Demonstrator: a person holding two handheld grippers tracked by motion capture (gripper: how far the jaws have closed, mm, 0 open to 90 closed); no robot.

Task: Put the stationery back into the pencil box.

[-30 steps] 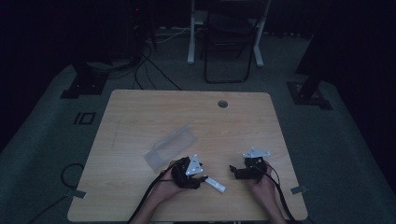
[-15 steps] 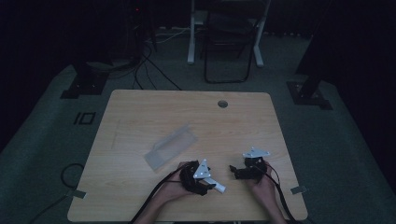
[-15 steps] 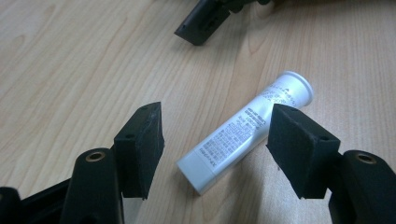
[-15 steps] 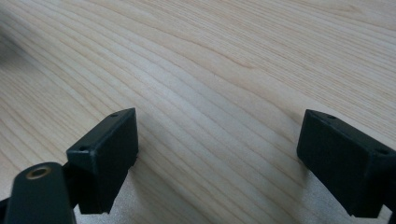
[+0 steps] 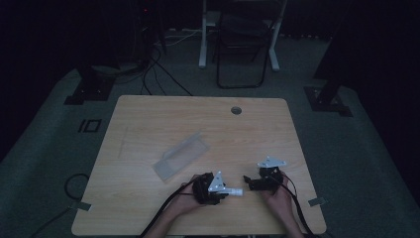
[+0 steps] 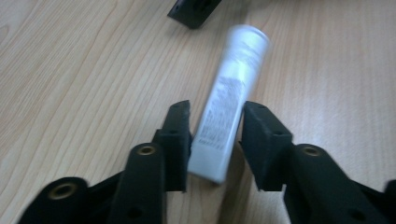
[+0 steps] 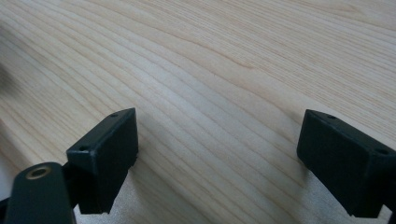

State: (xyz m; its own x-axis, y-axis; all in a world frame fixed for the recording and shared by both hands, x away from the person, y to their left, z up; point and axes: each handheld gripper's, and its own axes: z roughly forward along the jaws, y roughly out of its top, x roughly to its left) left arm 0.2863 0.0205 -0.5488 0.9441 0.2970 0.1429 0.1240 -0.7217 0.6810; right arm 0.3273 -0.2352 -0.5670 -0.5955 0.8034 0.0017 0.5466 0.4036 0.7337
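Between left gripper [image 6: 215,128] jaws lay a white tube [image 6: 231,98], jaws just closing, pads touching it; right gripper [image 7: 217,158] stood wide open over the table [image 7: 224,56].

Dim lab or recording room: lone wooden table [image 5: 148,124] with cable hole [image 5: 236,110] on grey carpet [image 5: 49,148]; black stand bases [image 5: 88,91] at sides, loose cables [image 5: 158,59] on floor, white desk legs [image 5: 203,44], folding chair [image 5: 240,54] behind.

table [image 6: 70,70]: pale wood grain, smooth | tube [image 6: 231,93]: white glossy plastic | left tool [image 6: 215,135]: matt black plastic
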